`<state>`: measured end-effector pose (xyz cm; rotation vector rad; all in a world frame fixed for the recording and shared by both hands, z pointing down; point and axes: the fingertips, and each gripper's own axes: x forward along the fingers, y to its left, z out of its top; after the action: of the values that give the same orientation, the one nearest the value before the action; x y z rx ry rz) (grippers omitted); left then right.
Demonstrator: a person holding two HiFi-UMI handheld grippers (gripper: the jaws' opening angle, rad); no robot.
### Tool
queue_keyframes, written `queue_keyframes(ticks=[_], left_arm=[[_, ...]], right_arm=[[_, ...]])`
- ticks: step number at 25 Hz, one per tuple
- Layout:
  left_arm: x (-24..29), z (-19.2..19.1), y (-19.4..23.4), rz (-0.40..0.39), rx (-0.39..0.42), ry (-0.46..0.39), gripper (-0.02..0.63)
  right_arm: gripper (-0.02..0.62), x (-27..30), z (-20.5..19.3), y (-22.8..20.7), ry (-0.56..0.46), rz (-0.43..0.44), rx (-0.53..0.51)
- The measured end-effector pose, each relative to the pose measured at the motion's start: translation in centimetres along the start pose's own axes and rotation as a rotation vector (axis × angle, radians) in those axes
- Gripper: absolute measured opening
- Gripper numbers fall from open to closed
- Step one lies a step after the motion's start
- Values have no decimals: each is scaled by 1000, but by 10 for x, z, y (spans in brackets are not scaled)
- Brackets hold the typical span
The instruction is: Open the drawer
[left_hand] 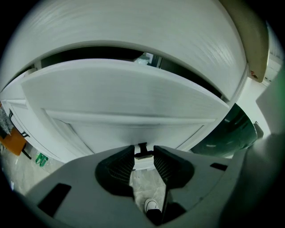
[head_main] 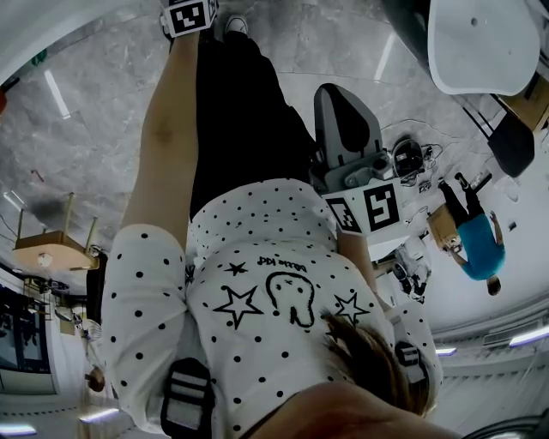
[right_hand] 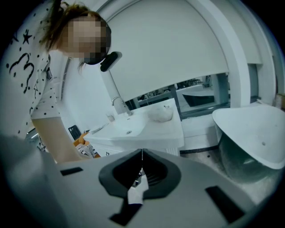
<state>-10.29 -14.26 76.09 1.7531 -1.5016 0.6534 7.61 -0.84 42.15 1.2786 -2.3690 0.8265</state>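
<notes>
A white drawer front [left_hand: 124,102] fills the left gripper view, with a dark gap between it and the white top [left_hand: 133,26] above. Its small dark handle [left_hand: 142,150] sits between the tips of my left gripper [left_hand: 143,155], and both ribbed pads [left_hand: 120,165] lie against it. In the head view only the left gripper's marker cube [head_main: 190,15] shows, at the top edge, so the drawer is hidden there. My right gripper [right_hand: 141,156] is held up away from the drawer, its jaws together with nothing in them. In the head view the right gripper [head_main: 336,103] points away from the body.
The right gripper view looks at a white washbasin cabinet [right_hand: 147,133] with a tap [right_hand: 119,103] and a white bathtub [right_hand: 254,129]. A person in a blue top [head_main: 476,244] stands off to the right. A wooden stool [head_main: 53,249] is at the left.
</notes>
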Motion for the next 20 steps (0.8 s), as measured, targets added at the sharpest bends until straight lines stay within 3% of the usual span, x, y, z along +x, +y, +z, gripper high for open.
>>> queue_keyframes(ticks=[6, 10, 12, 16, 20], left_arm=[[1, 0, -3, -2, -2, -4, 140], [0, -1, -4, -12, 7, -12, 140], [3, -1, -6, -30, 19, -15, 138], [0, 0, -2, -22, 4, -19, 138], [-4, -1, -5, -32, -6, -4, 138]], right_arm=[[14, 4, -2, -5, 9, -25, -30], [14, 27, -10, -9, 23, -89, -192], [14, 45, -15, -8, 19, -100, -220], [15, 64, -27, 3, 50, -33, -242], [14, 64, -40, 15, 89, -2, -189]])
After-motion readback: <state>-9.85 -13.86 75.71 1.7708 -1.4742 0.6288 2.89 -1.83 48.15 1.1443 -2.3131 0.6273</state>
